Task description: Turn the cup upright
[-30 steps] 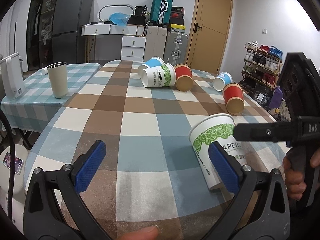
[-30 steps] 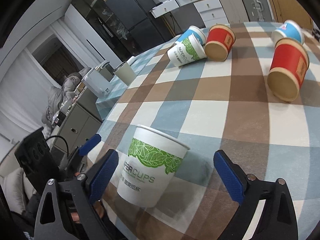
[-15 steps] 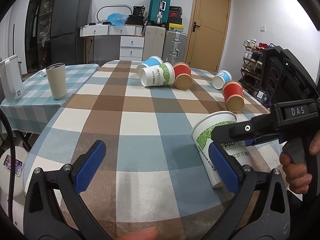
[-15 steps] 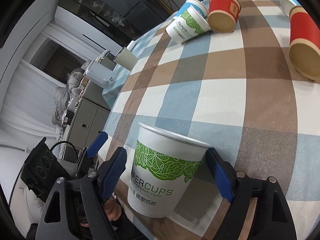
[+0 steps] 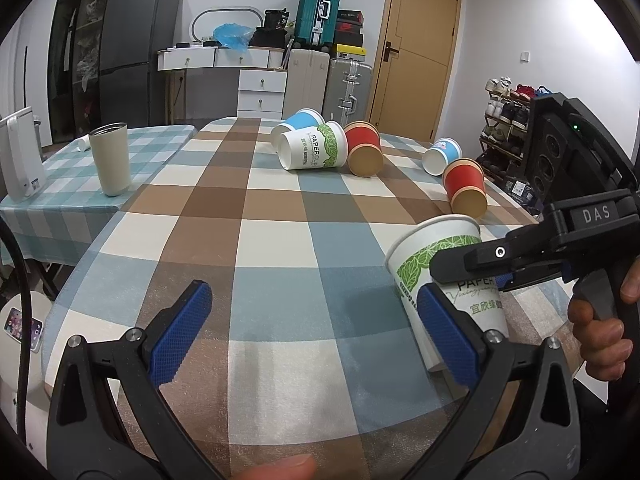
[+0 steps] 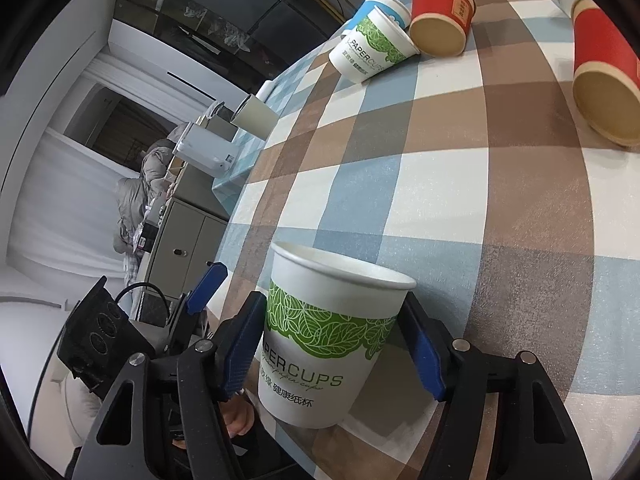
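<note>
A white paper cup with green leaf print (image 6: 324, 344) stands mouth up, a little tilted, near the table's front edge. My right gripper (image 6: 336, 346) is shut on it, blue pads pressing both sides. In the left wrist view the same cup (image 5: 436, 264) is at the right, with the right gripper (image 5: 500, 268) across it. My left gripper (image 5: 312, 332) is open and empty, its right pad just in front of the cup.
Several cups lie on their sides on the checked tablecloth (image 5: 280, 240): a white-green one (image 5: 312, 152), a blue one (image 5: 298, 122), red ones (image 5: 364, 148) (image 5: 466, 188), a small blue one (image 5: 440, 156). A beige tumbler (image 5: 110, 158) stands on the left side table.
My right gripper has closed its fingers onto the white-green cup and moved in around it. The left gripper has stayed open and still.
</note>
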Action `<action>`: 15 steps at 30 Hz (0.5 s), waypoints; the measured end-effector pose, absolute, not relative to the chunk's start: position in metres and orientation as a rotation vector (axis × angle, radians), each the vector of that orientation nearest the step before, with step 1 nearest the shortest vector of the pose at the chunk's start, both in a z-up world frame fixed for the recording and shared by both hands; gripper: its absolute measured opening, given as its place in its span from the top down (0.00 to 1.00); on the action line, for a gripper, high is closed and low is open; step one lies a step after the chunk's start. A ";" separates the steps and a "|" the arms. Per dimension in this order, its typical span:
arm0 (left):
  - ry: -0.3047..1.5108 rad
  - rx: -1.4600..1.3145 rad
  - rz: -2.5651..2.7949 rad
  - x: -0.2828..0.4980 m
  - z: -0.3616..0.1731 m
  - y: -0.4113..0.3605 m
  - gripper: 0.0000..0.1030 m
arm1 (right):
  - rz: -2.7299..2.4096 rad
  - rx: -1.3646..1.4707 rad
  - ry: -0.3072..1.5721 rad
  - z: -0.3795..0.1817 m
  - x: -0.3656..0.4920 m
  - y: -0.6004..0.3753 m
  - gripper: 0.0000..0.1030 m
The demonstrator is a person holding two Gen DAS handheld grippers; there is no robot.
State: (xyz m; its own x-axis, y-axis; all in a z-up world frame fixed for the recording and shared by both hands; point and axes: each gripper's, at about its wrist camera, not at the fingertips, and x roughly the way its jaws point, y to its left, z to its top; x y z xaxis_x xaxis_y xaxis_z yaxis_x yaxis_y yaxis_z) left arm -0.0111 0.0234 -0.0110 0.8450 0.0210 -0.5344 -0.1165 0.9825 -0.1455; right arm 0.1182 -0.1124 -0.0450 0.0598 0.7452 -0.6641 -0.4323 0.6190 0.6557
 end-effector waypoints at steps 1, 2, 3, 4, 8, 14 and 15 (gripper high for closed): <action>0.560 -0.176 0.073 -0.011 -0.011 0.023 0.01 | 0.910 0.304 1.197 -0.042 0.117 -0.113 0.34; 0.561 -0.177 0.071 -0.011 -0.012 0.023 0.01 | 0.909 0.287 1.172 -0.038 0.115 -0.114 0.34; 0.560 -0.178 0.071 -0.011 -0.012 0.023 0.01 | 0.908 0.274 1.155 -0.036 0.113 -0.115 0.34; 0.559 -0.178 0.071 -0.011 -0.012 0.023 0.01 | 0.898 0.242 1.117 -0.031 0.109 -0.115 0.34; 0.560 -0.177 0.070 -0.011 -0.012 0.023 0.01 | 0.845 0.105 0.965 -0.015 0.096 -0.113 0.34; 0.559 -0.177 0.069 -0.010 -0.013 0.023 0.01 | 0.760 -0.051 0.768 -0.007 0.081 -0.111 0.34; 0.560 -0.177 0.069 -0.010 -0.013 0.023 0.01 | 0.748 -0.066 0.745 -0.008 0.080 -0.111 0.34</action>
